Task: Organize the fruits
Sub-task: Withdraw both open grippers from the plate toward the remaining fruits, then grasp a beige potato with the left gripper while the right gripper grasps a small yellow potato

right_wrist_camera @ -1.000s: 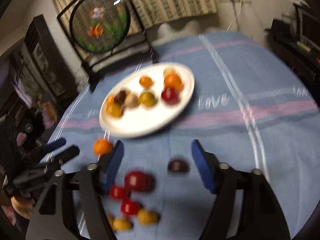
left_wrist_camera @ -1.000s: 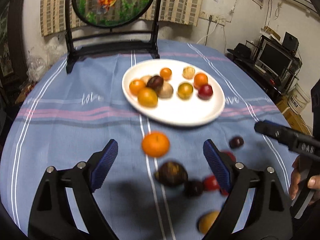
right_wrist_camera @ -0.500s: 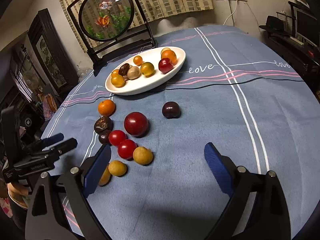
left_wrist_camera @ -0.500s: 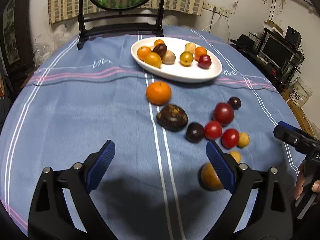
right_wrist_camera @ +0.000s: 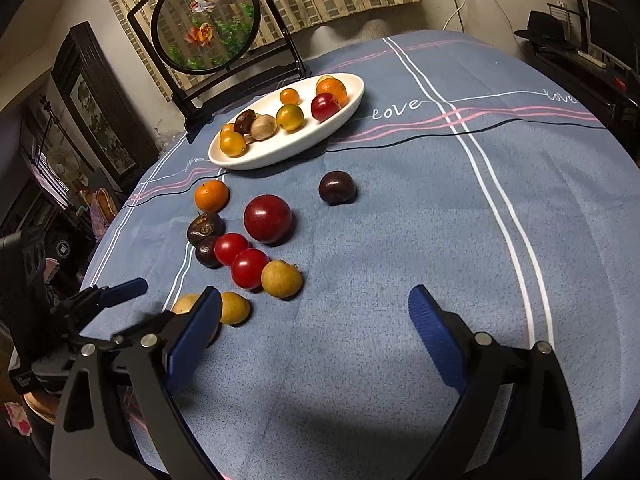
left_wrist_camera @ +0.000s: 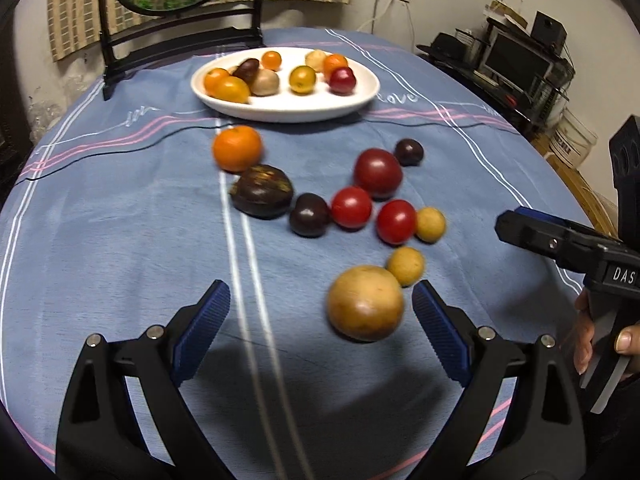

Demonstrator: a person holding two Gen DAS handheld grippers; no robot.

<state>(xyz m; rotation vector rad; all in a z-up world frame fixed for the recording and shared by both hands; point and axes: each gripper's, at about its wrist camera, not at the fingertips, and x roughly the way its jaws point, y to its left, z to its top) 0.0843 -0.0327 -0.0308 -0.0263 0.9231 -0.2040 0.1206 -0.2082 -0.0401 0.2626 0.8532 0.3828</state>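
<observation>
**Operator:** While both sets of jaws stand wide apart with nothing between the pads, I have the left gripper (left_wrist_camera: 320,312) low over the near end of the loose fruit. The big tan fruit (left_wrist_camera: 365,303) lies just inside its right pad, not pressed by either one.

**Observer:** Why that one first?

**Operator:** It is the nearest, and bulky; my guess is that a full opening is needed to get round it. The rest lie scattered on the blue cloth of the tabletop (right_wrist_camera: 400,240): two small yellow fruits (left_wrist_camera: 405,266), two red tomatoes (left_wrist_camera: 351,207), a large dark red fruit (left_wrist_camera: 377,173), three dark ones, and the orange (left_wrist_camera: 237,148) nearest the plate.

**Observer:** And the plate?

**Operator:** The white plate (left_wrist_camera: 288,110) sits at the far side, in front of the round goldfish screen (right_wrist_camera: 206,26), already carrying about eight fruits. Its near right part is bare, so I judge there is room for more.

**Observer:** What is the right gripper doing?

**Operator:** The right gripper (right_wrist_camera: 316,320) hovers over bare cloth to the right of the pile, touching nothing. Its left pad partly hides the tan fruit from that camera. I judge it is held clear so the two tools do not collide over the same fruit.

**Observer:** Any risk?

**Operator:** Round fruit may roll if a pad nudges it sideways, and one small yellow fruit sits just beside the tan one.
</observation>
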